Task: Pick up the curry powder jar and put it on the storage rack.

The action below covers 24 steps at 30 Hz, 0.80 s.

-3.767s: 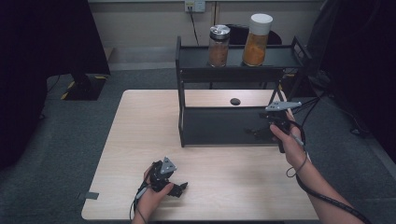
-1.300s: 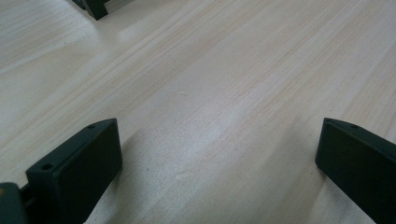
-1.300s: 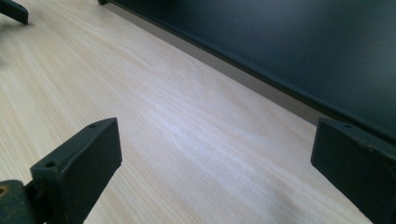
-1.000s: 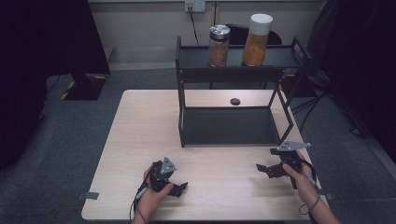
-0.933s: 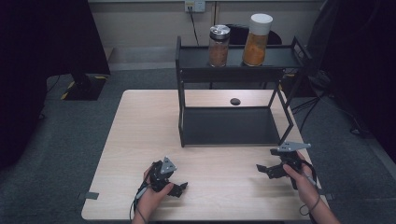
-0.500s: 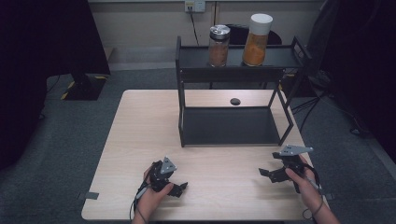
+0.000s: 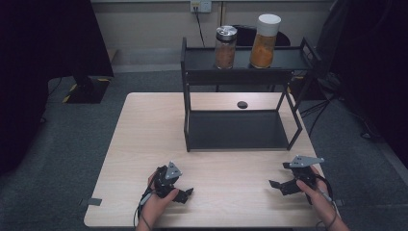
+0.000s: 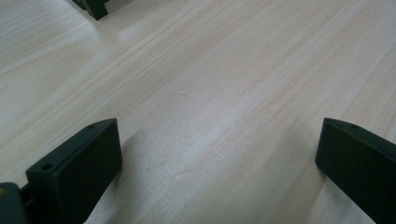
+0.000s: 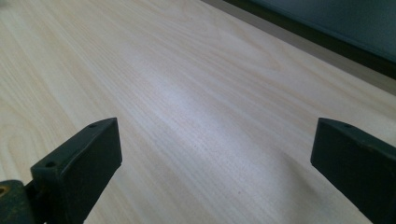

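The left gripper (image 7: 185, 192) is resting low over the near-left part of the table (image 7: 144, 125), held in the left hand (image 7: 156, 204). In the left gripper view its 2 jaws are standing wide apart, with bare pale wood between them and nothing gripped; a dark foot of the rack is showing at the top left of that view.

The right gripper (image 7: 276, 185) is sitting over the near-right part of the table, held in the right hand (image 7: 315, 192), its grey plate facing up. In the right gripper view its 2 jaws are also spread wide, with wood grain between them and the table's edge running across the top right.

The 2 grippers are lying well apart, both in front of the black rack (image 7: 240, 130), neither touching it.

The rack is standing at the far middle of the table. On its top shelf 2 jars are standing upright, near each other: a silver-lidded jar (image 7: 225, 46) on the left and a taller white-lidded jar (image 7: 263, 41) on the right, both holding brownish-orange contents. The lower shelf is lying bare. A small black disc (image 7: 242, 104) is sitting on the table behind the rack.
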Motion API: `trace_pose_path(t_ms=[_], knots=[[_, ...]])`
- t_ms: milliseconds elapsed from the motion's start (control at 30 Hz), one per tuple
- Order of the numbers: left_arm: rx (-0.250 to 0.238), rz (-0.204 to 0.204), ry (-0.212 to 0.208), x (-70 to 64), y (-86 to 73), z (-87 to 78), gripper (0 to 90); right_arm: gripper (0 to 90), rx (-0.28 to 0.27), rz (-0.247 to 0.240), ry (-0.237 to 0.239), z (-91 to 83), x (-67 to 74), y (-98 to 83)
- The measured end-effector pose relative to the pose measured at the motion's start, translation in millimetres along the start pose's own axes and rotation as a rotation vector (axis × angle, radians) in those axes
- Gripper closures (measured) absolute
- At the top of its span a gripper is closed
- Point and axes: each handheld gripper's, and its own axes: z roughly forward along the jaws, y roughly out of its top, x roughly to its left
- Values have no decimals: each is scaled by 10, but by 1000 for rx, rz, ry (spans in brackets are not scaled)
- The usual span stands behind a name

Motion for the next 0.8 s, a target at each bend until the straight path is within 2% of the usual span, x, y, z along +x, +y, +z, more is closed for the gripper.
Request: trace_pose_path(t_ms=[500,700,800], knots=[[0,0,0,0,0,0,0,14,36,-36,1,-63,59,-145],[0,0,0,0,0,0,0,13,63,-67,-3,-103,101,-156],[0,1,0,1,0,0,0,0,80,-99,-10,-113,142,-152]])
